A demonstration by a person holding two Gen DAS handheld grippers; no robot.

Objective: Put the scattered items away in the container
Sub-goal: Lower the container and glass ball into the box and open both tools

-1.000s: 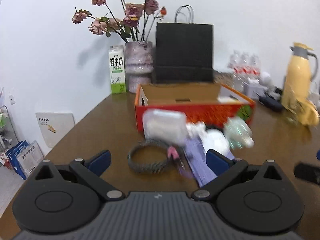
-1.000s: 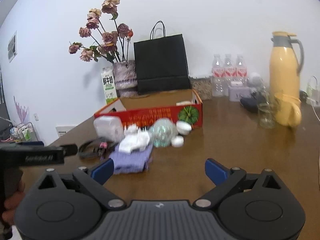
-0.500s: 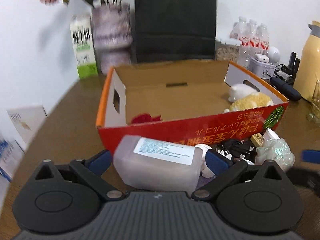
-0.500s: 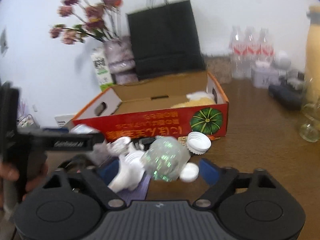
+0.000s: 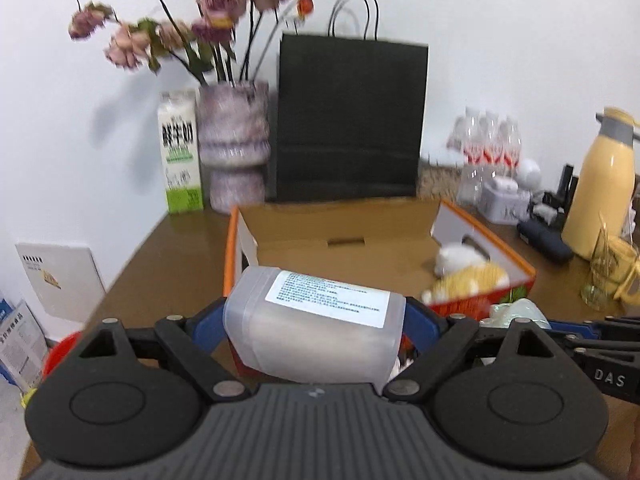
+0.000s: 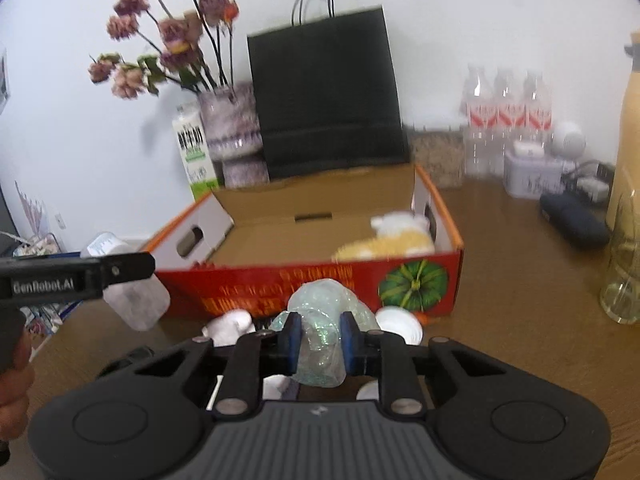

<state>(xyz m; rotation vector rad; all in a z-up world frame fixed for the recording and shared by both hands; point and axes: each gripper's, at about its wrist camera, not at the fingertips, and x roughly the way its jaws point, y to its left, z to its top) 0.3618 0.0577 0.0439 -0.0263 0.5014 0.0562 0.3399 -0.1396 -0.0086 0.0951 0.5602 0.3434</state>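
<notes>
My left gripper [image 5: 312, 320] is shut on a frosted plastic box [image 5: 316, 328] with a white label and holds it lifted before the near wall of the red cardboard box [image 5: 480, 304]. My right gripper [image 6: 320, 344] is shut on a crumpled iridescent plastic wrap [image 6: 324, 320], raised in front of the red box [image 6: 320, 284]. A yellow and white plush toy [image 6: 388, 240] lies inside the box at the right. White lids [image 6: 400, 320] and a white crumpled item [image 6: 230, 326] lie on the table in front of the box.
Behind the box stand a black paper bag [image 5: 348, 120], a vase of dried roses [image 5: 234, 152] and a milk carton [image 5: 180, 156]. Water bottles [image 6: 508, 120], a yellow thermos [image 5: 604, 184], a glass [image 6: 624, 272] and a dark case [image 6: 572, 220] are at the right.
Both grippers closed on their items and lifted them: the left on the frosted box, the right on the iridescent wrap. Both views rose and pulled back from the pile.
</notes>
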